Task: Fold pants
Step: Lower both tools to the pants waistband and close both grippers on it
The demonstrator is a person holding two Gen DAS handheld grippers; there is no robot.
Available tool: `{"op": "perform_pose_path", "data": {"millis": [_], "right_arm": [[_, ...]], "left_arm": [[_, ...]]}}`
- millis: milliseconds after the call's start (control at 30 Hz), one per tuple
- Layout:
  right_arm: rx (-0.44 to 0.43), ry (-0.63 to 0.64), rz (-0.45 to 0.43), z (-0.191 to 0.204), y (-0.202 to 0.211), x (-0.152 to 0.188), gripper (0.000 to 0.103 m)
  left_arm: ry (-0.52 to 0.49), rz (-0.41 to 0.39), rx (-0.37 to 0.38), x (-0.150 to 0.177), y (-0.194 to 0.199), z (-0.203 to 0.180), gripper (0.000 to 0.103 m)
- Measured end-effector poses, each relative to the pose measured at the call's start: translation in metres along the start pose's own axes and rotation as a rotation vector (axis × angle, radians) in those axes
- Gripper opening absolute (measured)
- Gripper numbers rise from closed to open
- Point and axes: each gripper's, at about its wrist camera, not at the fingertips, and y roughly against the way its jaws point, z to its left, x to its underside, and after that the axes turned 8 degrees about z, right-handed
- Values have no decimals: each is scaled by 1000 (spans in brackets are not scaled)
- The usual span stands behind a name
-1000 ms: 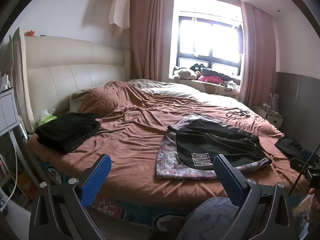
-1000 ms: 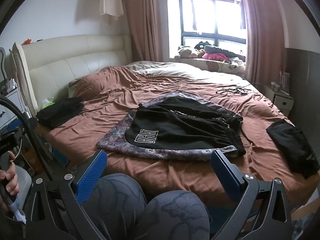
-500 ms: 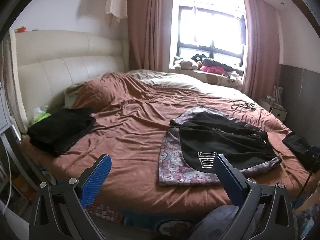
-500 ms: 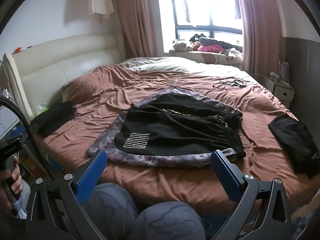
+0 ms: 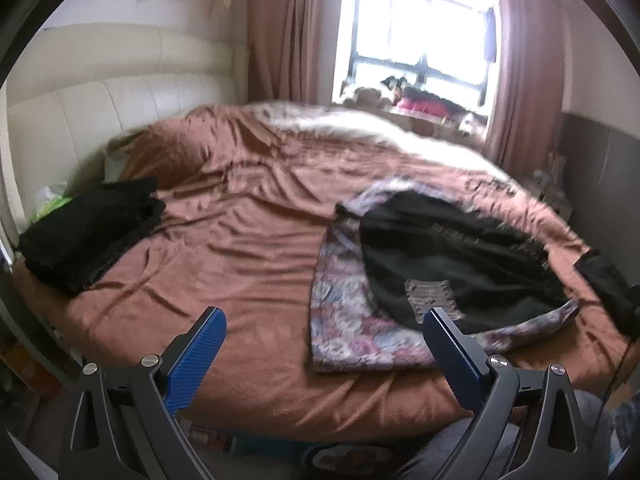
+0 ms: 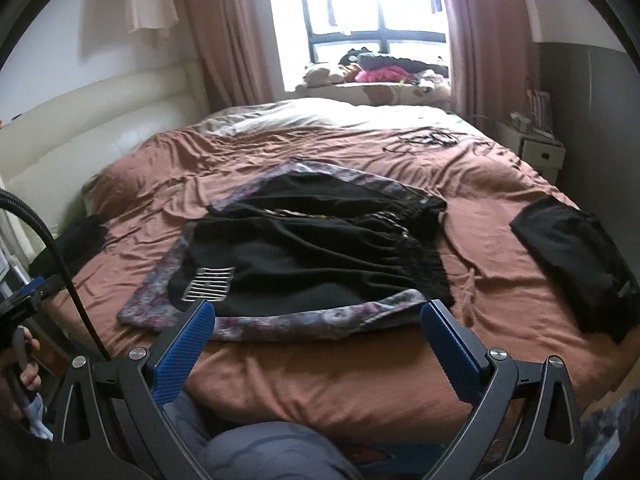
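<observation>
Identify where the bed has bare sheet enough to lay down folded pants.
Bare brown sheet lies between the dark stack by the headboard and the patterned cloth under the black pants. A narrower strip separates those from the black garment. The centre is crowded.

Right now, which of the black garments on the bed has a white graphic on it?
The middle one, spread on the patterned cloth. The folded piles at left and right show plain black.
</observation>
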Motion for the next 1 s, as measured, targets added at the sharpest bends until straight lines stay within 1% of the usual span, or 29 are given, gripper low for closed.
{"op": "perform_pose_path", "data": {"millis": [33,67,100,133,167,200,267,367,433,467,533,600,667,733,800,900,967,1000], "right_arm": [[7,-4,12,-3,-5,-1,103],[6,-11,21,-6,-10,-3,103],[3,-23,34,-10,-16,-3,103],[-2,-35,46,-14,-23,-4,103],[-9,-44,55,-17,-27,-5,103],[-19,-56,64,-21,-33,-6,103],[-41,-73,74,-30,-41,-7,103],[-78,-113,82,-45,-53,-8,103],[-98,-144,93,-55,-63,-10,103],[-105,-154,98,-59,-66,-10,103],[-116,-169,100,-68,-74,-10,103],[-119,-182,114,-77,-85,-10,99],[-121,-196,132,-84,-94,-11,97],[-126,-206,142,-89,-101,-11,95],[-134,-222,155,-92,-108,-10,94],[-163,-247,180,-99,-118,-6,94],[-182,-258,194,-102,-124,-4,94],[-196,-264,202,-104,-127,-3,94]], "left_arm": [[0,37,-8,-1,-9,0,100],[4,58,-5,-1,-15,0,100],[18,87,24,-1,-24,2,100],[34,101,59,0,-30,4,100],[45,110,79,1,-34,5,100],[60,128,96,2,-42,7,100],[78,167,107,5,-56,10,99],[95,222,146,9,-72,12,86],[113,255,155,12,-82,12,80],[132,274,174,14,-87,14,76],[167,304,212,17,-95,17,73],[205,338,246,21,-105,18,70],[235,363,273,23,-110,19,70],[277,384,316,24,-112,21,70],[314,397,358,26,-114,22,70],[332,418,387,30,-117,19,70],[352,424,443,33,-118,19,70],[351,428,443,33,-118,18,70]]}}
